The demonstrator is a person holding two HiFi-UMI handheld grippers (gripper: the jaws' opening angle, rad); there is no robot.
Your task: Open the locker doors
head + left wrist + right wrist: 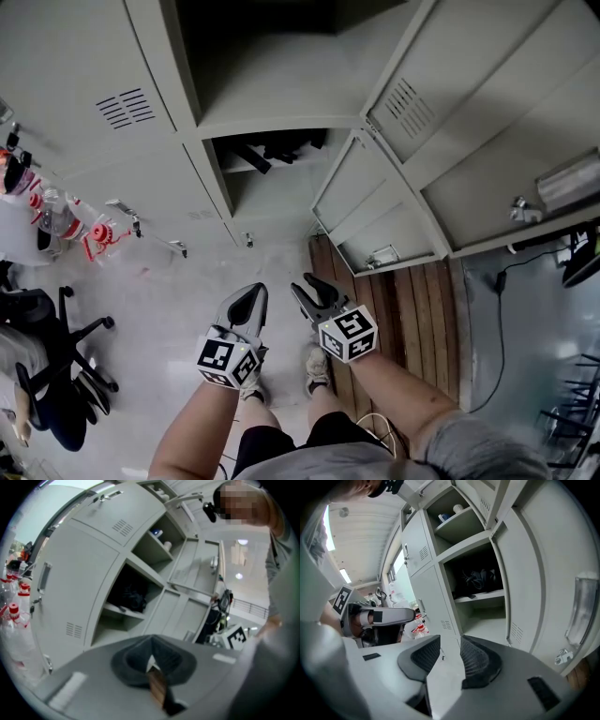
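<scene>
The grey lockers fill the top of the head view. The lower middle compartment (267, 155) stands open, with dark things on its shelf, and its door (375, 211) is swung out to the right. The upper door (450, 84) is swung out too. The left locker door (103, 94) with vents is closed. My left gripper (251, 292) (151, 660) is shut and empty, held low in front of the lockers. My right gripper (306, 286) (451, 641) is beside it, open, with nothing between its pads. In the right gripper view, a dark bag (478, 581) lies in the open compartment.
Bottles with red caps (56, 220) stand on the floor at the left, by an office chair (56, 328). Wooden boards (412, 319) lie under the open doors, with a black cable (497, 309) to their right. My shoes (317, 366) are right below the grippers.
</scene>
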